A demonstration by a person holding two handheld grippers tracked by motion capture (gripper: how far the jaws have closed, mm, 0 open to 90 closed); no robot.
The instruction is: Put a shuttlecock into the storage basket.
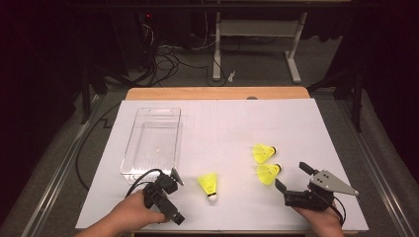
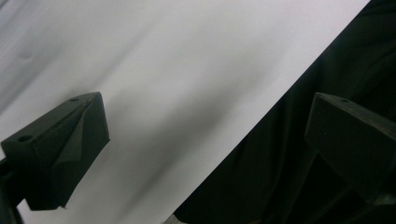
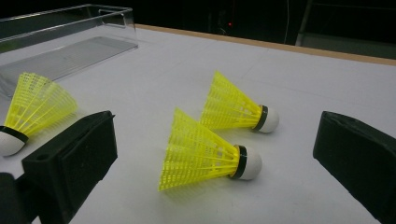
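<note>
From the high view, the right tool [image 1: 291, 177] rests near the desk's [image 1: 222, 118] front right corner, its jaws spread apart and holding nothing. The nearest shuttlecock [image 1: 268, 173] lies just beyond its tips, cork pointing right, with a second shuttlecock [image 1: 263, 152] close behind it. A third shuttlecock [image 1: 209, 184] lies alone toward the middle front, between the two tools. The left tool [image 1: 174, 197] sits at the front left edge, below a clear plastic bin [image 1: 150, 143]. Bare white surface stretches across the far half.

In the left gripper view, its jaws stand wide apart over plain white sheet and the dark desk edge.

In the right gripper view, the nearest shuttlecock [image 3: 205, 151] lies on its side squarely between the open jaws, untouched; the bin [image 3: 70, 44] stands far left.
</note>
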